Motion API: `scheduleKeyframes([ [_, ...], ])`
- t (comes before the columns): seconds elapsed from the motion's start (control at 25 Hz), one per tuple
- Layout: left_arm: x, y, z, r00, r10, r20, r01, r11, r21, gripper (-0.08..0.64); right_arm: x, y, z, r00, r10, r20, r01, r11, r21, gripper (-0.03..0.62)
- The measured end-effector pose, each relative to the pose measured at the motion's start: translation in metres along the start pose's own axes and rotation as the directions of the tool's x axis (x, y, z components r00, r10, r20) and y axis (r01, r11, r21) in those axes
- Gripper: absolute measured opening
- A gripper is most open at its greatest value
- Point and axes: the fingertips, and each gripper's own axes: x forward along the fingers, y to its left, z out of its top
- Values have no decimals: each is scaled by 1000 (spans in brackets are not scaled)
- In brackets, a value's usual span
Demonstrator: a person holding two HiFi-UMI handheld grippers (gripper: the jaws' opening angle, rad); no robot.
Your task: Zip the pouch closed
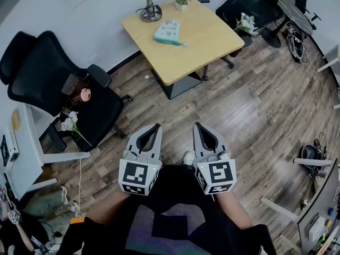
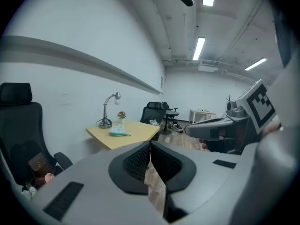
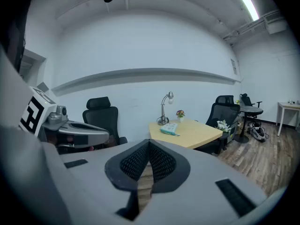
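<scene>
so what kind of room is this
Probably an office or small meeting room: black swivel office chairs stand around a light wooden table that has a desk lamp on it, and there are tube lights on the ceiling.

Wooden floor (image 1: 249, 116), white walls (image 3: 140, 46), office chairs (image 1: 48, 84)

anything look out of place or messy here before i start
Nothing is spilled or broken. Oddly, a bunch of white flowers lies on the left chair and a second bunch on the far right chair. The pouch lies flat on the table.
</scene>
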Motion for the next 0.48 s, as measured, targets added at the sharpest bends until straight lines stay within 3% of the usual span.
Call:
scheduleKeyframes([
  [0.48,3,1,3,1000,9,7,-9,1000,10,14,3,-6,-2,1000,3,11,-3,999,45,14],
])
